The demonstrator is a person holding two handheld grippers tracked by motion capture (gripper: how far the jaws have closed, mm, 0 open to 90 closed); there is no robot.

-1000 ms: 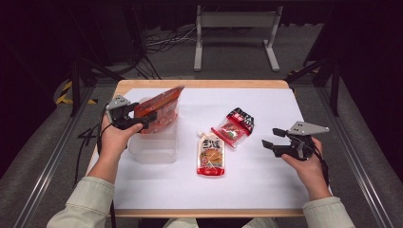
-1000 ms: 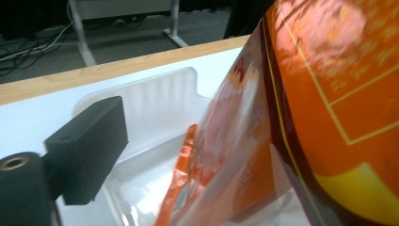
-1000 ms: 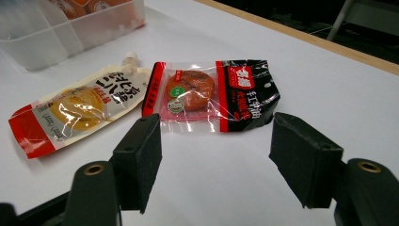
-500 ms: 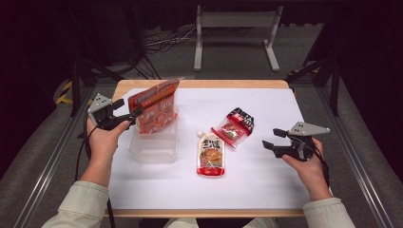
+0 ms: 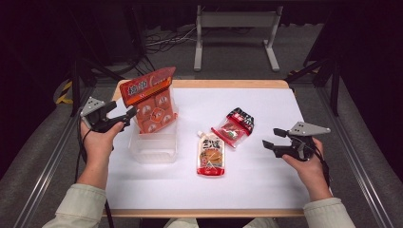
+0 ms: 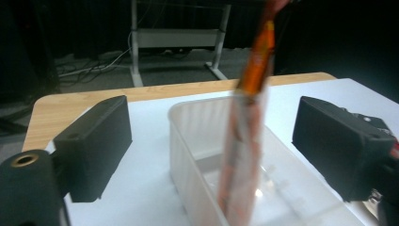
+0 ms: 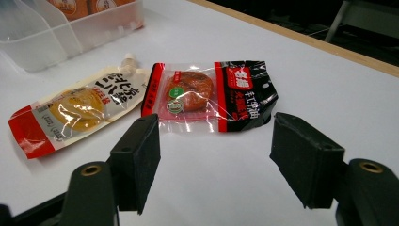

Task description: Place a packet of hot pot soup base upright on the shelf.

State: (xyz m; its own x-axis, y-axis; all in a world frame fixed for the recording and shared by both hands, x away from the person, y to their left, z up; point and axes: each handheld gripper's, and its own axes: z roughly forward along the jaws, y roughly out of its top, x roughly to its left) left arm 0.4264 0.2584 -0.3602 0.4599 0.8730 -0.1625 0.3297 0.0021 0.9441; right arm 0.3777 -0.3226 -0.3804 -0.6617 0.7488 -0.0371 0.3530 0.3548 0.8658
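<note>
The orange snack bag (image 5: pixel 151 97) stands on edge in the clear bin (image 5: pixel 154 147) at the desk's (image 5: pixel 285 118) left, leaning on the far wall. It could flop out, being tall and thin (most of it rides above the rim). It's glossy orange with hexagon pictures. My left tongs (image 5: pixel 127 116) have just been opening, spread, nothing between them; my right tongs (image 5: pixel 267 146) sit spread too, near the black-and-red packet (image 7: pixel 211 94).

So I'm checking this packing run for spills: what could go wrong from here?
The orange packet stands tall on edge in the clear tub, leaning over its rim; with the left gripper open and off it, it may topple out. The spout pouch and the black-and-red packet touch, so the open right gripper could drag both.
</note>
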